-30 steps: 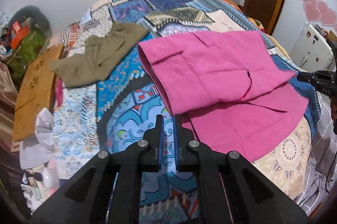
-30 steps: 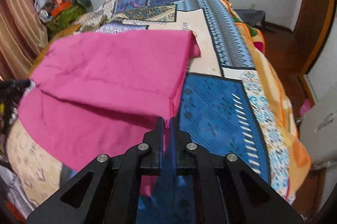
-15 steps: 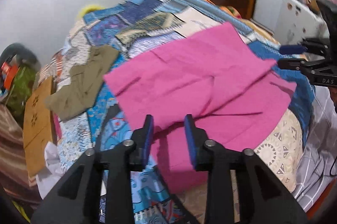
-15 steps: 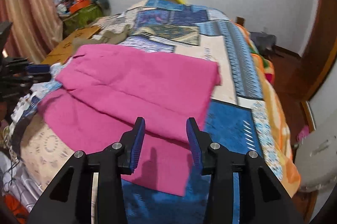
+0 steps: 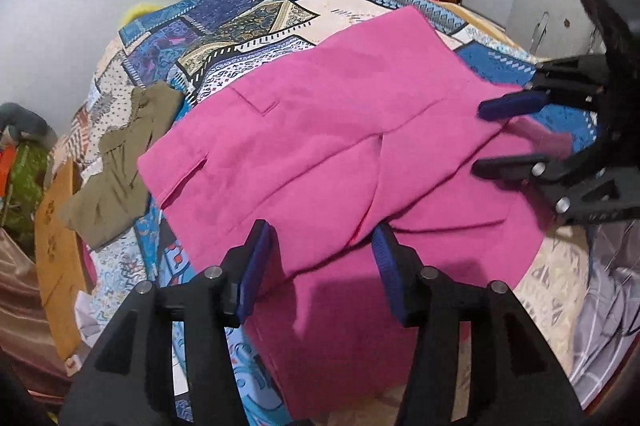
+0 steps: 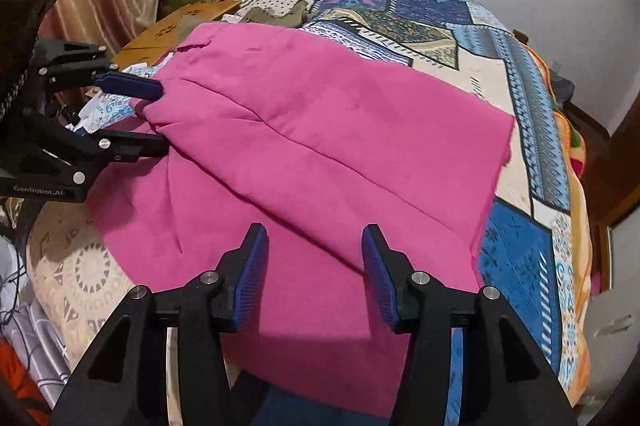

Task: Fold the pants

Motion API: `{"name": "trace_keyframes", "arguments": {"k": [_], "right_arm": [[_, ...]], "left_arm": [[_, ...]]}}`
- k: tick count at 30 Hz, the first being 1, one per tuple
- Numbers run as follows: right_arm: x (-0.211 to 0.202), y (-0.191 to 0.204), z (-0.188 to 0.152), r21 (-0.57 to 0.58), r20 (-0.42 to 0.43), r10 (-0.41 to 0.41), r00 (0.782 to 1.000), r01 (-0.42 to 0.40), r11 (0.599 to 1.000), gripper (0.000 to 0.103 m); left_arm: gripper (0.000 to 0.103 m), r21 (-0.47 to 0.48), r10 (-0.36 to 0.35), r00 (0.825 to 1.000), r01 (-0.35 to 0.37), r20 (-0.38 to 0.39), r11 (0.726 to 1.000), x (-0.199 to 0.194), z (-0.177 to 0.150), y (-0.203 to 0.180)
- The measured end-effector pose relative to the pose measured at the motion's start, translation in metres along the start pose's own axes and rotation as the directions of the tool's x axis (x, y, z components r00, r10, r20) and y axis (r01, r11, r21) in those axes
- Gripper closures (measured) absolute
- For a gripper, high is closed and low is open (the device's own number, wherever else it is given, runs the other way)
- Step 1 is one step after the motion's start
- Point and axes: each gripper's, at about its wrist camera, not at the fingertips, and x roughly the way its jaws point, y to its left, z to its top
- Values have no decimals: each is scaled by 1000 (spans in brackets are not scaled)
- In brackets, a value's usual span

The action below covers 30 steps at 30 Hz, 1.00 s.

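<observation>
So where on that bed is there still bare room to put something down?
Free: the patterned bedspread beyond the pink pants toward the far wall, and the blue strip between the pants and the bed's orange edge. Crowded: the side with the olive garment and wooden board.

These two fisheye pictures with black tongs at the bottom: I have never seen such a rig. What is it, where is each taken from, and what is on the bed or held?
A person holds a hand-held gripper in each hand; each carries a camera looking along its two blue-padded fingers. One picture is from the left gripper, with the right gripper at its right edge; the other is from the right gripper, with the left one at its left edge. On the patterned bedspread lie pink pants, their upper part folded over the lower, and an olive garment further back. Both grippers' jaws are opening, and nothing is held: the pants lie beneath them on the bed.
</observation>
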Motion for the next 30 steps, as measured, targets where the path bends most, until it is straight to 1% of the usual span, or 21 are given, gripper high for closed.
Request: {"name": "trace_keyframes", "arguments": {"k": [4,8,9,10,11,12,13,15,17,21,22,23,24,26,28,30], "right_arm": [[5,2,7,-17,1,9,1000,-9,1000,57],[10,-3,14,23,13,36,999,-36,999,58],[11,-4,16,35,23,39,999,-39,999,66],[12,-4,17,41,31,44,999,-46,998,75],[13,-5,19,47,34,55,998,-56,997,80],[13,-4,20,56,42,61,997,-64,996,86],[12,-5,22,62,50,65,997,-68,996,90],[8,-3,24,67,76,59,995,-64,996,94],[3,-2,27,71,102,56,993,-63,995,94],[-6,-5,35,79,138,60,989,-72,994,96],[-9,-6,37,82,145,63,987,-75,994,96],[-10,-7,37,84,148,65,987,-78,993,96],[-12,-8,38,85,153,66,986,-80,993,96],[-13,-8,38,79,153,67,986,-80,994,96],[-14,-6,35,67,145,69,987,-79,995,96],[-15,-3,32,55,138,68,988,-77,996,96]], "left_arm": [[51,-3,-6,1000,6,4,1000,2,5,0],[50,-14,-12,1000,12,4,1000,2,6,-1],[50,-15,-12,1000,12,6,1000,1,6,-1],[50,-15,-13,1000,13,7,1000,1,5,-2],[50,-15,-11,1000,11,7,1000,1,6,-3],[50,-16,-12,1000,12,8,1000,0,6,-3],[50,-18,-19,1000,19,10,1000,-2,7,-3],[50,-22,-31,999,32,17,999,-4,9,-4],[50,-17,-33,999,33,26,999,-6,12,-7],[50,-9,-13,999,14,30,1000,-2,14,-11],[53,-11,8,999,-7,34,1000,0,14,-11],[72,-16,41,999,-40,34,999,2,15,-11],[89,-20,55,998,-55,26,998,5,16,-10],[91,-39,38,999,-37,25,999,4,16,-6],[91,-39,50,998,-48,45,998,-2,16,-6],[92,-32,42,997,-40,60,999,-10,14,-8]]}}
